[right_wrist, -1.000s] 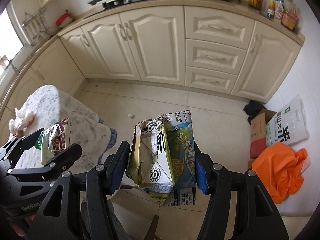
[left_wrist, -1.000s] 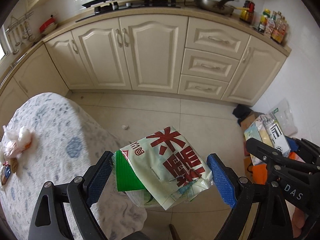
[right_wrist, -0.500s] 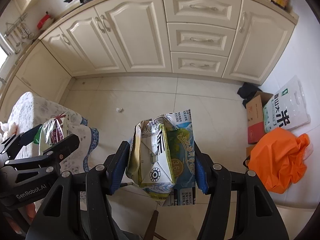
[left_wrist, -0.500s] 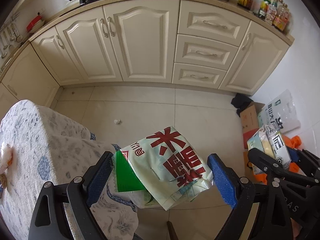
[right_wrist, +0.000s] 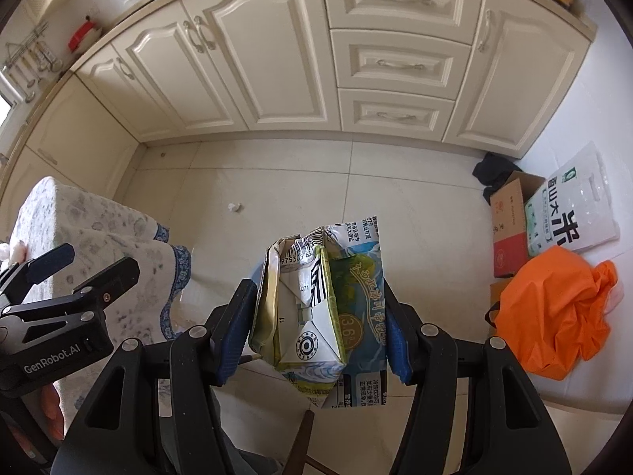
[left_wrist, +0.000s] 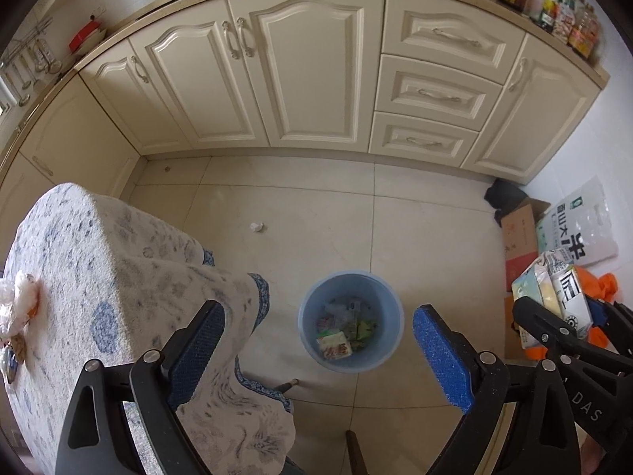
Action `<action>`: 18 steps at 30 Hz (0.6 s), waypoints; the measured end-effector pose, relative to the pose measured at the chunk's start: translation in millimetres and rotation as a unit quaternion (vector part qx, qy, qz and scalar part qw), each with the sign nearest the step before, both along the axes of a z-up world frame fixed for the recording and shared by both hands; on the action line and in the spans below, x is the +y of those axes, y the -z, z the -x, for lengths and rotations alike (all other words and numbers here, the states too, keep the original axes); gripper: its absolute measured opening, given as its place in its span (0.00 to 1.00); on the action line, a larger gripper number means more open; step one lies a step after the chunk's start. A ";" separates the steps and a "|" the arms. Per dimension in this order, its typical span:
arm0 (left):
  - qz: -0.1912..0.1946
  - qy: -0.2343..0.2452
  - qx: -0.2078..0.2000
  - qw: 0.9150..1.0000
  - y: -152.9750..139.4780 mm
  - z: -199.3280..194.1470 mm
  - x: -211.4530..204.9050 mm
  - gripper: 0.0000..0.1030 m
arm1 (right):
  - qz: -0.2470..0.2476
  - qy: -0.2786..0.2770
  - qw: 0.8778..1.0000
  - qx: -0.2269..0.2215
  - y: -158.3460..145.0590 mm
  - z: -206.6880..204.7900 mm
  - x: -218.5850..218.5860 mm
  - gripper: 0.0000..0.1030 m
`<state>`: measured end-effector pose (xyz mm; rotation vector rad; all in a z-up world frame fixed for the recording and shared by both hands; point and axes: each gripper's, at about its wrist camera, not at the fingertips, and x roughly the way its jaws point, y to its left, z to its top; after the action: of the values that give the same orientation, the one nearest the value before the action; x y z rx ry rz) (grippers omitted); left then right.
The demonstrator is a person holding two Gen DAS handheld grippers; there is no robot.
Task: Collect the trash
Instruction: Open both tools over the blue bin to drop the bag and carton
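Note:
My left gripper (left_wrist: 318, 350) is open and empty, held high above a blue trash bin (left_wrist: 385, 301) on the floor. The snack wrapper (left_wrist: 334, 347) with red print lies inside the bin among other wrappers. My right gripper (right_wrist: 314, 326) is shut on a flattened milk carton (right_wrist: 320, 308), held above the floor to the right of the left gripper. The carton (left_wrist: 554, 293) also shows at the right edge of the left wrist view. The bin is hidden behind the carton in the right wrist view.
A table with a blue-patterned cloth (left_wrist: 103, 277) stands at the left, with crumpled tissue (left_wrist: 18, 301) on it. A small paper scrap (left_wrist: 256, 227) lies on the floor. A cardboard box (right_wrist: 510, 221), rice bag (right_wrist: 569, 206) and orange bag (right_wrist: 554, 308) sit at the right wall. Cabinets (left_wrist: 308, 71) stand ahead.
My left gripper has let go of the snack wrapper, which has dropped into the blue bin below. The right gripper still holds the carton and has shifted slightly.

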<state>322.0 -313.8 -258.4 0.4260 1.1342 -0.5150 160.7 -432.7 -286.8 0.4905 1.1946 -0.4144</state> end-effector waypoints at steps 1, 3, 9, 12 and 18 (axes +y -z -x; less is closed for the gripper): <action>0.001 -0.004 0.000 1.000 -1.9 0.7 4.4 0.91 | 0.000 -0.004 1.000 0.000 0.2 -2.7 3.0 0.58; 0.000 -0.010 -0.002 1.000 -3.8 1.2 11.6 0.91 | -0.003 -0.013 1.000 -0.001 1.1 -8.9 9.6 0.58; 0.000 -0.037 -0.014 0.999 -15.7 5.8 37.1 0.91 | -0.002 -0.040 0.999 -0.009 -1.1 -26.2 30.5 0.60; 0.000 -0.048 -0.021 0.999 -21.6 9.8 50.1 0.91 | 0.005 -0.048 0.999 -0.011 -4.3 -32.3 39.1 0.73; 0.005 -0.055 -0.022 0.998 -30.5 18.3 69.4 0.91 | 0.018 -0.056 0.998 -0.007 -10.7 -37.2 50.2 0.77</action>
<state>303.8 -244.3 -227.9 0.3630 1.1060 -0.4123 197.8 -382.5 -276.1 0.3919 1.1925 -0.3356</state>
